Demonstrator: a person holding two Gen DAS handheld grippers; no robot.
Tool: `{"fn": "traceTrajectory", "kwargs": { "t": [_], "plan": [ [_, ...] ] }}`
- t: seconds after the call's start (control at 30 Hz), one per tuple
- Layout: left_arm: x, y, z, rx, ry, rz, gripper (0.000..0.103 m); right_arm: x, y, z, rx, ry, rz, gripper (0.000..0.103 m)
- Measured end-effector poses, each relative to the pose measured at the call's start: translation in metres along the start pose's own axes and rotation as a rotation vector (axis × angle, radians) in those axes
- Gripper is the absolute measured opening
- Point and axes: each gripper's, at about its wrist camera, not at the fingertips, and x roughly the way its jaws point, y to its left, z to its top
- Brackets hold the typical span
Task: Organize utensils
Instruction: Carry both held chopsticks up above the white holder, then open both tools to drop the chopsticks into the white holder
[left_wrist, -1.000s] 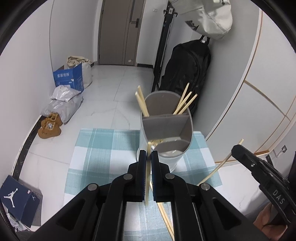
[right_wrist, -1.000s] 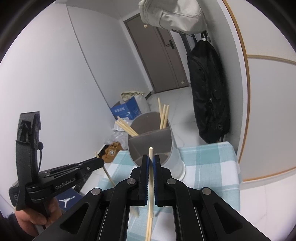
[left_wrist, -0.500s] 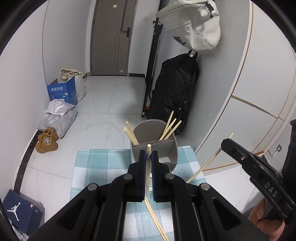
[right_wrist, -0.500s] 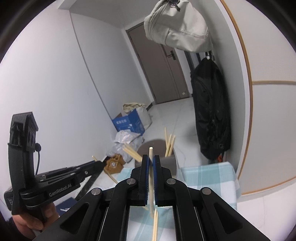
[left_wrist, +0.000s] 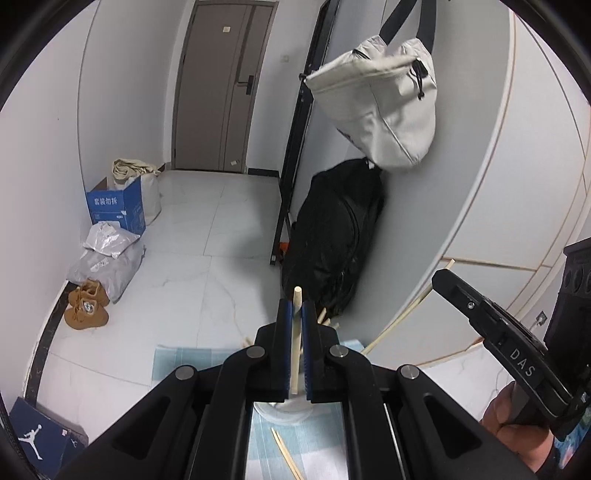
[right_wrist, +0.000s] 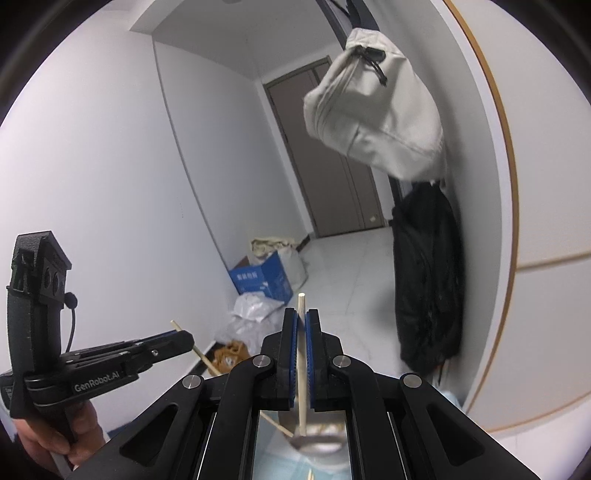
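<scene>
My left gripper (left_wrist: 295, 306) is shut on a pale wooden chopstick (left_wrist: 294, 343) that stands nearly upright between its blue pads. The grey utensil holder (left_wrist: 284, 408) lies below it, mostly hidden by the fingers, with chopstick tips (left_wrist: 324, 316) poking out. My right gripper (right_wrist: 301, 314) is shut on a second chopstick (right_wrist: 302, 369), high above the holder (right_wrist: 317, 439). In each view the other gripper shows from the side: the right gripper (left_wrist: 443, 277) with its chopstick (left_wrist: 402, 321), and the left gripper (right_wrist: 184, 338) with its chopstick (right_wrist: 201, 356).
Loose chopsticks (left_wrist: 284, 456) lie on the teal checked cloth (left_wrist: 177, 358). A black backpack (left_wrist: 332, 243) leans on the wall under a hanging beige bag (left_wrist: 380, 107). On the floor to the left are a blue box (left_wrist: 118, 203), grey parcels (left_wrist: 107, 254) and brown shoes (left_wrist: 86, 308).
Both grippers have risen with their chopsticks still clamped. The holder has dropped low in both views and is now mostly covered by the fingers.
</scene>
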Motion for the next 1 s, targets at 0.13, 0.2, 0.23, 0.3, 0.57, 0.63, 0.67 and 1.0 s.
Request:
{"fn": "traceTrajectory", "kwargs": {
  "t": [0.13, 0.2, 0.23, 0.3, 0.57, 0.63, 0.67, 1.0],
  "plan": [
    [0.006, -0.001, 0.014, 0.006, -0.02, 0.0, 0.001, 0.014, -0.002, 0.017, 0.003, -0.013, -0.006, 0.004],
    [0.011, -0.001, 0.021, 0.006, -0.025, 0.001, 0.001, 0.024, -0.004, 0.024, 0.004, -0.011, -0.01, 0.004],
    [0.012, -0.002, 0.023, 0.009, -0.026, 0.004, 0.001, 0.027, -0.005, 0.025, 0.002, -0.01, -0.014, 0.004],
    [0.019, -0.002, 0.026, 0.018, -0.023, 0.008, 0.001, 0.038, -0.006, 0.028, -0.006, -0.008, -0.022, 0.004],
    [0.059, 0.007, 0.019, 0.05, 0.044, 0.018, 0.001, 0.073, -0.018, 0.018, 0.008, 0.038, -0.025, 0.004],
    [0.07, 0.014, 0.015, 0.037, 0.076, 0.009, 0.001, 0.081, -0.02, 0.012, 0.005, 0.05, -0.02, 0.004],
    [0.075, 0.016, 0.014, 0.032, 0.088, 0.003, 0.001, 0.085, -0.022, 0.009, 0.002, 0.055, -0.015, 0.004],
    [0.107, 0.023, 0.0, 0.055, 0.22, -0.104, 0.002, 0.113, -0.027, -0.035, -0.055, 0.148, 0.018, 0.006]
  ]
}}
